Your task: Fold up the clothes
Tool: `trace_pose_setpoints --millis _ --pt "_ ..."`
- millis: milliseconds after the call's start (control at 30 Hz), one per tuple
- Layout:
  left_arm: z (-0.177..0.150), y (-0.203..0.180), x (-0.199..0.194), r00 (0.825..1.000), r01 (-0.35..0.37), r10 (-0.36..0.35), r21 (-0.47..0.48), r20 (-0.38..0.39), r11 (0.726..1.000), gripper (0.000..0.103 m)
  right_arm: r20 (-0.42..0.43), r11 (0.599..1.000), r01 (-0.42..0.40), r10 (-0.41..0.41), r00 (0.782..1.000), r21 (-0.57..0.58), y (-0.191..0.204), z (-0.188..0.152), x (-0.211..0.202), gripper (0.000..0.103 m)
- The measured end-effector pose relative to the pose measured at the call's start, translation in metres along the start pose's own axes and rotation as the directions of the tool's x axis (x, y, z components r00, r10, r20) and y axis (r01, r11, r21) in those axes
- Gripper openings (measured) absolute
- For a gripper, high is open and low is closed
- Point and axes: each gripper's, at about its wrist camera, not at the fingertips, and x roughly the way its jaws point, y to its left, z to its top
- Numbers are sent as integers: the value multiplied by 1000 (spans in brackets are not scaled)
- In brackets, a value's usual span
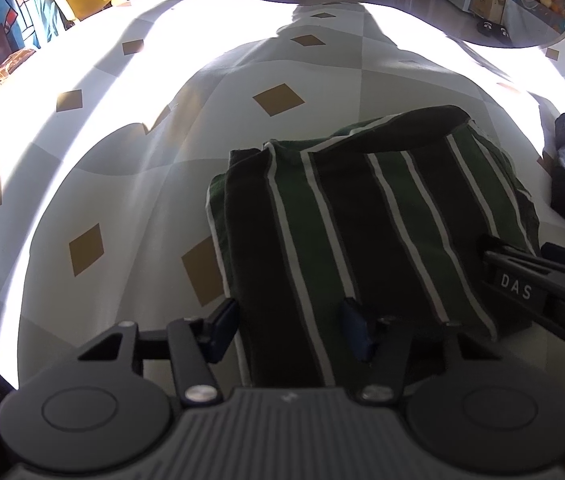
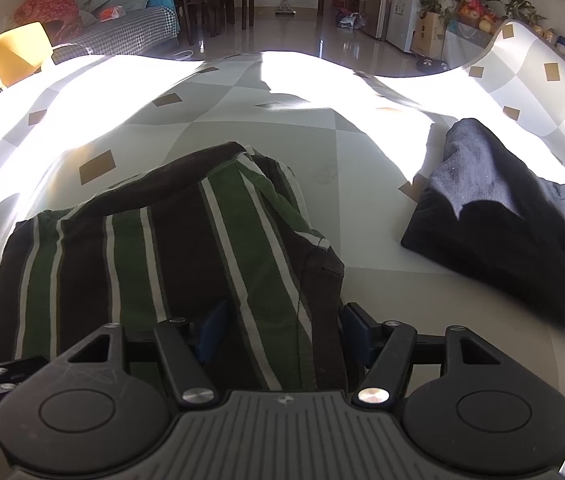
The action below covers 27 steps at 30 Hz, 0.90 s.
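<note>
Striped garment [image 1: 362, 216], dark with green bands and thin white lines, is lying folded into a thick rectangular bundle on the worktop [image 1: 130, 184], close in front of both grippers. Worktop cover is showing pale grey and white checks with small tan diamonds; strong sunlight is washing out its far half, while a shadow is falling across the middle.

Left gripper [image 1: 290, 326] is reaching over the near left edge of the bundle. Its left finger is sitting just off the cloth edge, its right finger resting on top of the fabric. Jaws are standing partly spread with the garment's edge between them; whether the pads are pressing the cloth, cannot tell.

Right gripper [image 2: 286, 332] is sitting at the near right corner of the same garment [image 2: 154, 248]. Folded edge is running up between its blue pads, and both pads are lying against the fabric, pinching it. In the left wrist view the right gripper [image 1: 530, 276] is coming in from the right side, its tip at the bundle's edge.

A second dark cloth [image 2: 498, 216], grey and black, is lying apart on the worktop to the right. A yellow chair [image 2: 14, 52] is standing beyond the far left edge.
</note>
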Motion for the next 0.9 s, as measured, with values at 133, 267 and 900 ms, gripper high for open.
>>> trace_pose_setpoints --millis 133,267,900 --pt "-2 -2 -4 1000 -8 8 9 10 1000 34 3 1000 -19 19 1000 10 -2 3 -3 62" --pt "-4 -2 -8 1000 -17 17 10 13 1000 27 53 1000 -27 26 998 10 -2 6 -13 62" --pt "-11 -10 -24 998 -56 56 24 27 998 85 46 986 -155 158 986 -69 10 10 -29 62"
